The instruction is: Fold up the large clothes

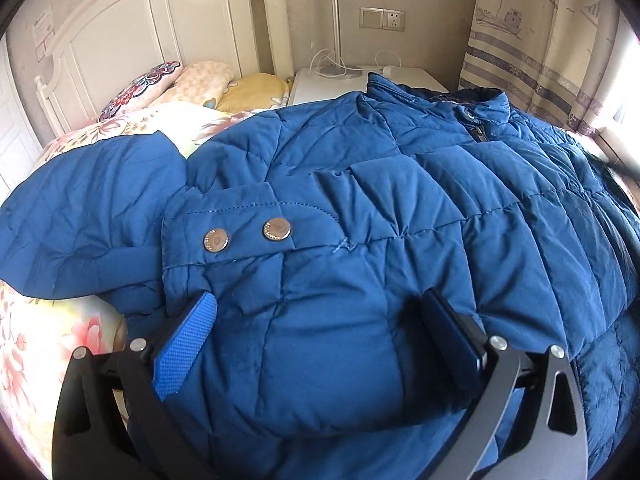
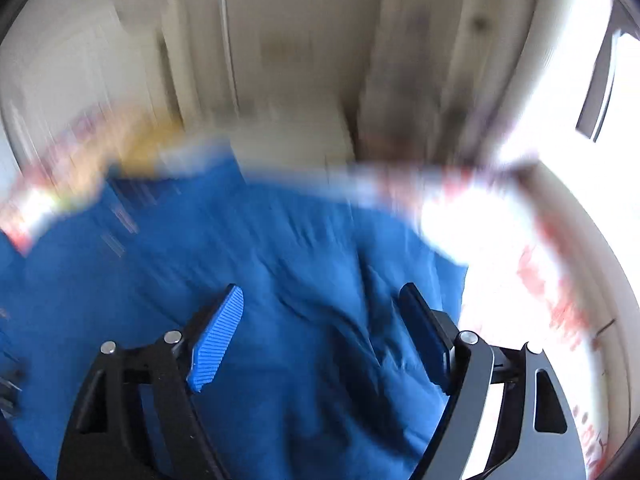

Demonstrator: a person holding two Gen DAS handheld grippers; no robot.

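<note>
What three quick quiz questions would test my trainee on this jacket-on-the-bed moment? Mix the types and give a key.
1. True or false: the sleeve cuff with two metal snaps lies folded across the front of the blue puffer jacket.
2. The left gripper is: A) clamped on the collar, B) open with jacket fabric between its fingers, C) holding a pillow.
3. Fill in: the right wrist view is blurred, but the right gripper shows its jaws ____ over the blue fabric.

Key: 1 true; 2 B; 3 open.
</note>
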